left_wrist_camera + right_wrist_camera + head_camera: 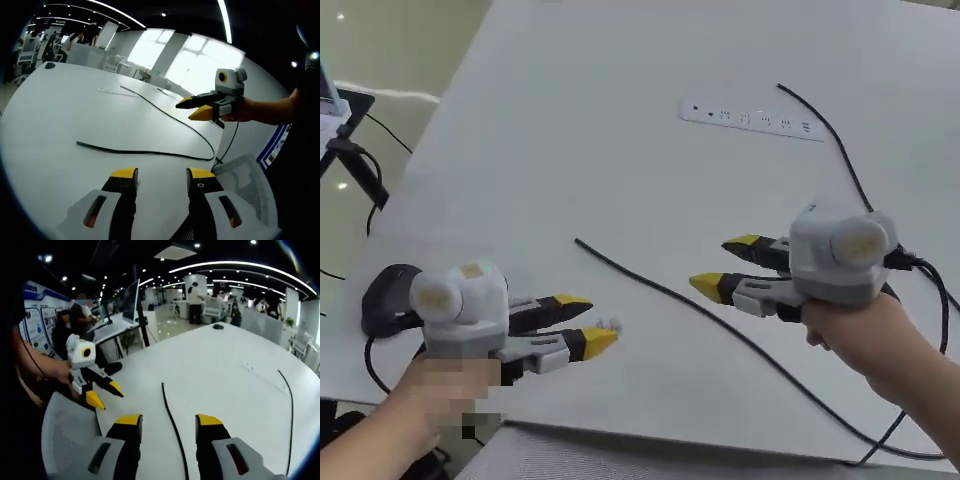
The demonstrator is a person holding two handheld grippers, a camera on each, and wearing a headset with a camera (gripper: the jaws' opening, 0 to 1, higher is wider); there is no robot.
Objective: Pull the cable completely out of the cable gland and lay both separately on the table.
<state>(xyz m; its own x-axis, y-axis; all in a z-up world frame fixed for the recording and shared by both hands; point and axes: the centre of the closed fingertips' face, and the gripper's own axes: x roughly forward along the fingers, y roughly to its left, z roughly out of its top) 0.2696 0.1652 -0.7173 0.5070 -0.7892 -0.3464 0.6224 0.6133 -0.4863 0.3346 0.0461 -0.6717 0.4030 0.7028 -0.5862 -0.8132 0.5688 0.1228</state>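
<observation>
A long black cable (720, 320) lies loose on the white table (570, 150), running from the middle toward the near right edge. A small pale piece (611, 325), perhaps the cable gland, rests by the lower tip of my left gripper (585, 320); I cannot tell whether they touch. That gripper (162, 174) is open and empty, short of the cable (145, 152). My right gripper (722, 263) hovers open above the cable, which passes below its jaws (168, 420) in the right gripper view as a dark line (170, 415).
A white power strip (750, 118) lies at the far side with a second black cord (840, 150) curving past it. A black rounded object (388, 298) sits at the table's left edge. A mesh chair back (65, 440) stands near the front edge.
</observation>
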